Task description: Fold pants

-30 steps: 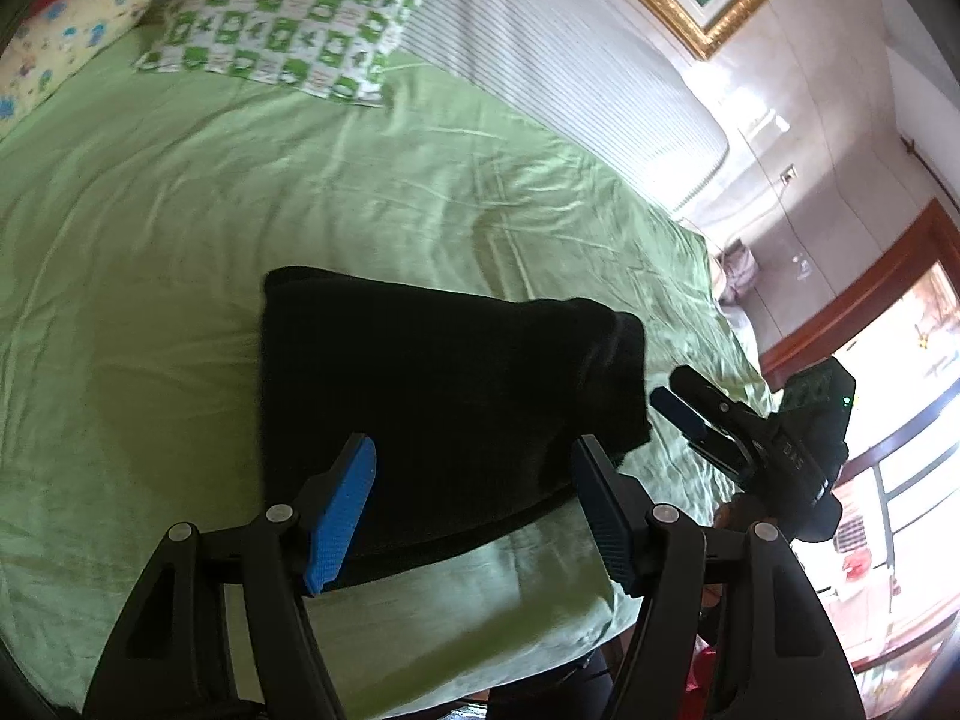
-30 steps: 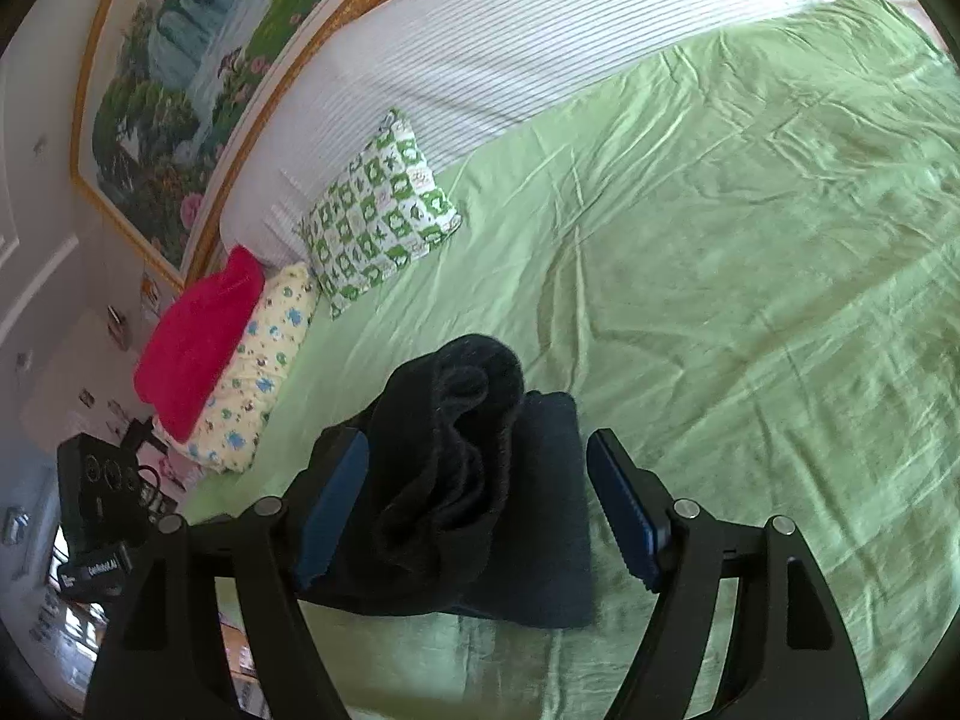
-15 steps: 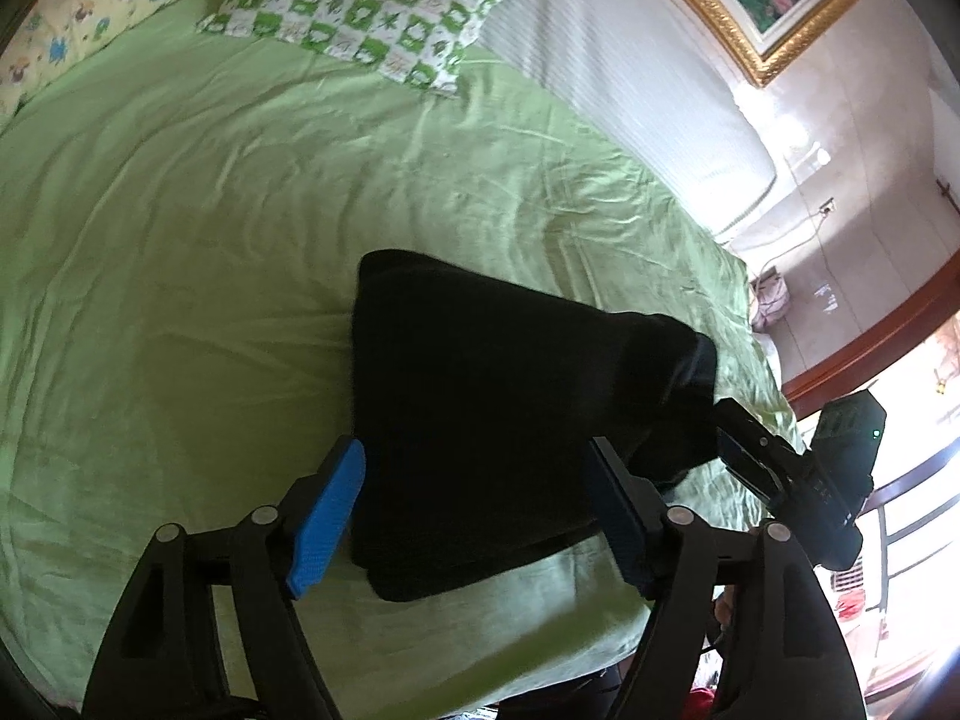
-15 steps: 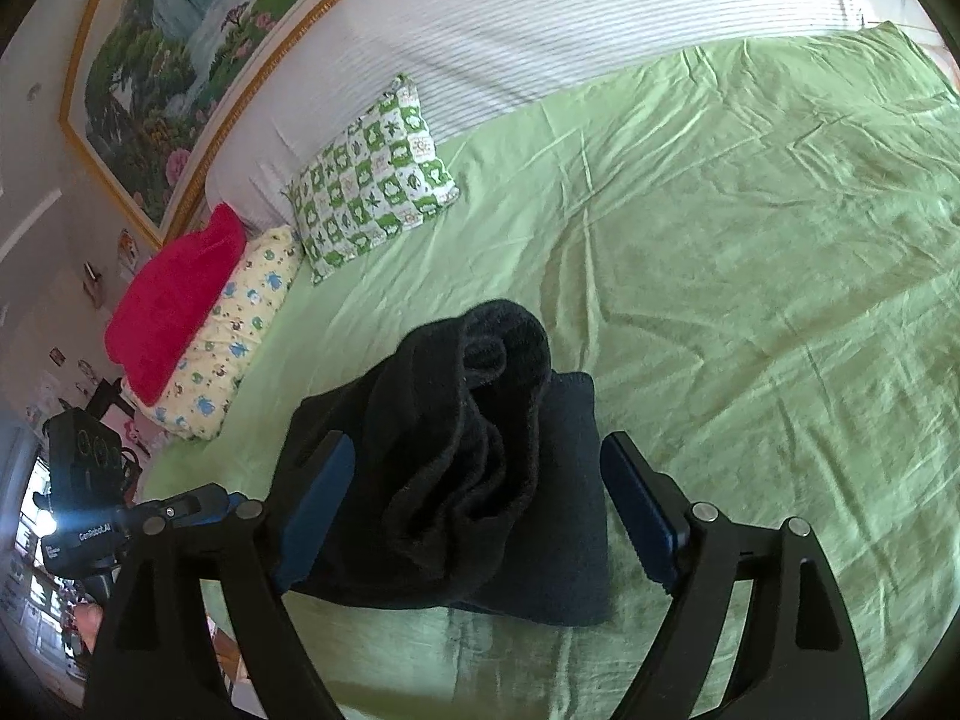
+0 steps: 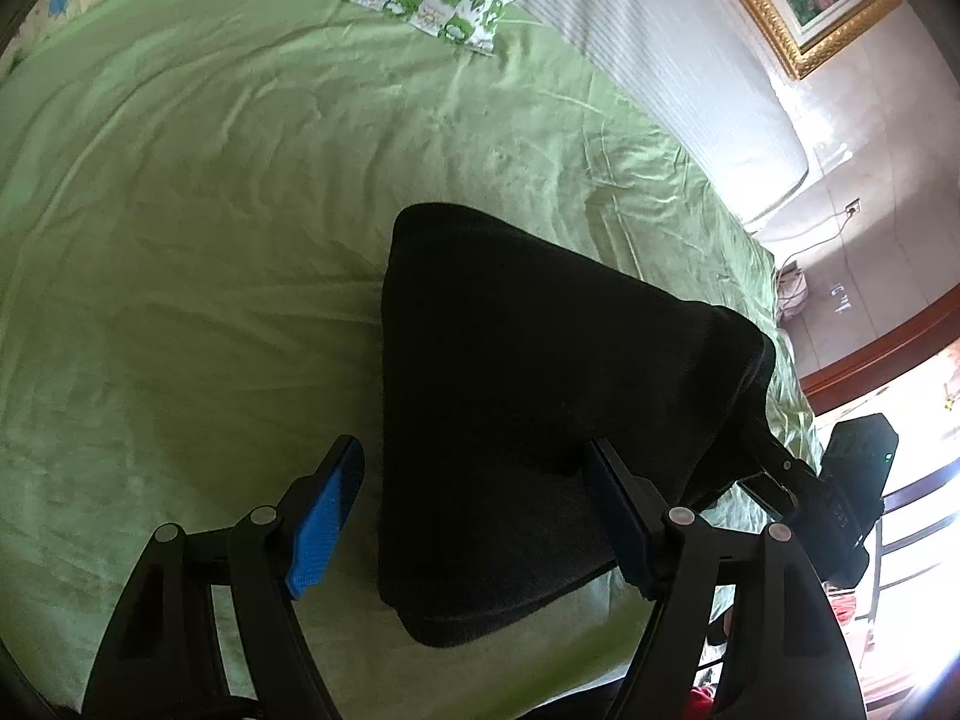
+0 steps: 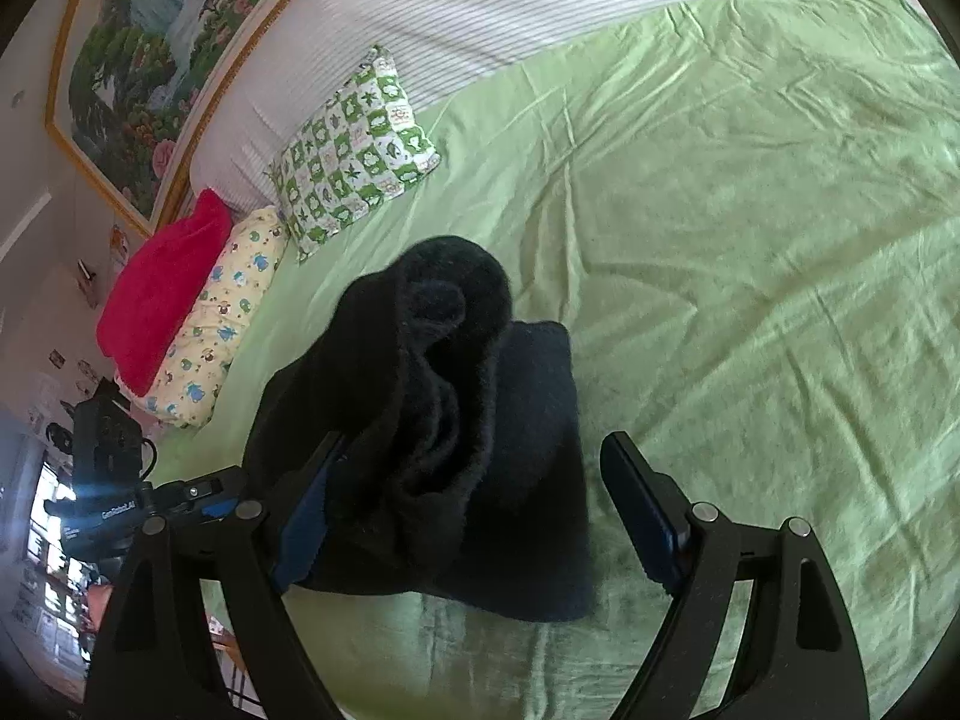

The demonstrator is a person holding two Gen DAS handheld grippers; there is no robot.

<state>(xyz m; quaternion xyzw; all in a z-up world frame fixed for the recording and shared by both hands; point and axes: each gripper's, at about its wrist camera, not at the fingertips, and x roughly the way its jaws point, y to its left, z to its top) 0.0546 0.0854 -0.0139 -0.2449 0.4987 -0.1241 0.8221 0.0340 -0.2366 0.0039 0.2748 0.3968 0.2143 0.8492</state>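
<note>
The black pants (image 5: 528, 396) lie folded in a thick bundle on the green bed sheet (image 5: 180, 240), near the bed's front edge. My left gripper (image 5: 474, 516) is open, its blue pads straddling the bundle's near left edge. In the right wrist view the pants (image 6: 432, 408) show a raised, rolled end on top. My right gripper (image 6: 474, 510) is open and spans that bundle; its left pad is partly hidden by the fabric. The right gripper also shows in the left wrist view (image 5: 774, 462), at the bundle's right end.
A green-and-white checked pillow (image 6: 354, 150), a yellow patterned pillow (image 6: 222, 312) and a red cushion (image 6: 156, 288) lie at the head of the bed. A striped white headboard (image 6: 540, 6) and a framed painting (image 6: 150, 54) stand behind. The bed's edge is just in front of the grippers.
My left gripper has moved left and closer along the bundle. My right gripper has come closer to the raised end. The bundle has stayed in place.
</note>
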